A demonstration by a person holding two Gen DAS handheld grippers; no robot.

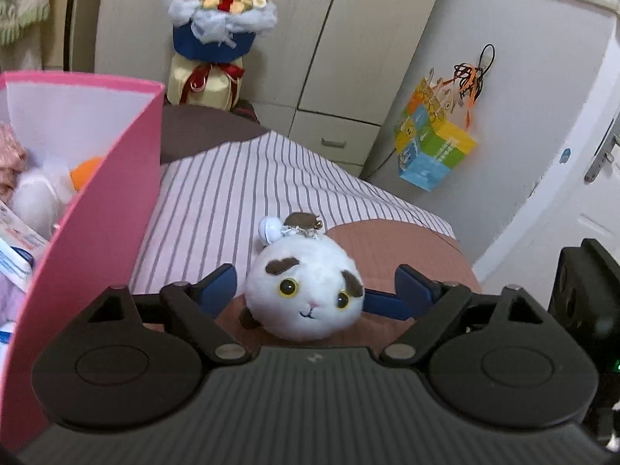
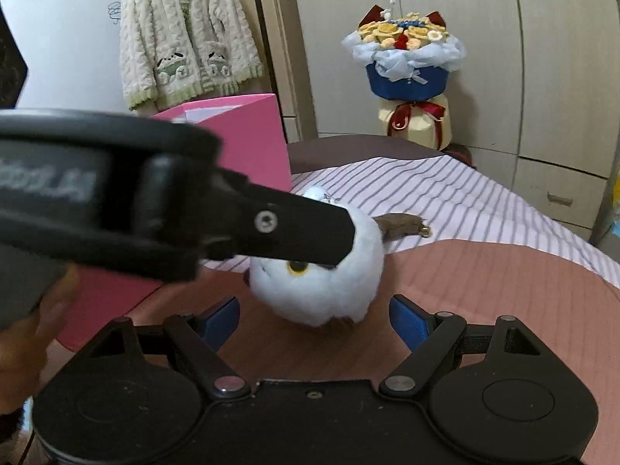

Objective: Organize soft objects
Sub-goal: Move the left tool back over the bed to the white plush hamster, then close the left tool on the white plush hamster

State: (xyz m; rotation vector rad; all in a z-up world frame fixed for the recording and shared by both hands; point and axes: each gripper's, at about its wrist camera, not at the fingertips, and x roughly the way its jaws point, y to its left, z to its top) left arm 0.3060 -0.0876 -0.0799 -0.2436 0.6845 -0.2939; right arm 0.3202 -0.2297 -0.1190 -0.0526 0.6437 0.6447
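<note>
A round white plush cat (image 1: pixel 310 290) with brown patches, yellow eyes and a bell charm lies on the bed's pinkish-brown cover (image 1: pixel 407 244). My left gripper (image 1: pixel 314 292) straddles it, blue pads on either side with a small gap showing on the left, so it stands open. In the right wrist view the plush cat (image 2: pixel 321 290) sits just beyond my open right gripper (image 2: pixel 316 319), and one black finger (image 2: pixel 302 228) of the left gripper crosses in front of its face. Nothing lies between the right pads.
An open pink box (image 1: pixel 97 193) stands at the left on the striped sheet (image 1: pixel 232 186), with a white-and-orange plush (image 1: pixel 42 190) inside. A bouquet (image 2: pixel 407 62) stands by the wardrobe. A cardigan (image 2: pixel 186 38) hangs on the wall. A colourful bag (image 1: pixel 430 143) hangs at the right.
</note>
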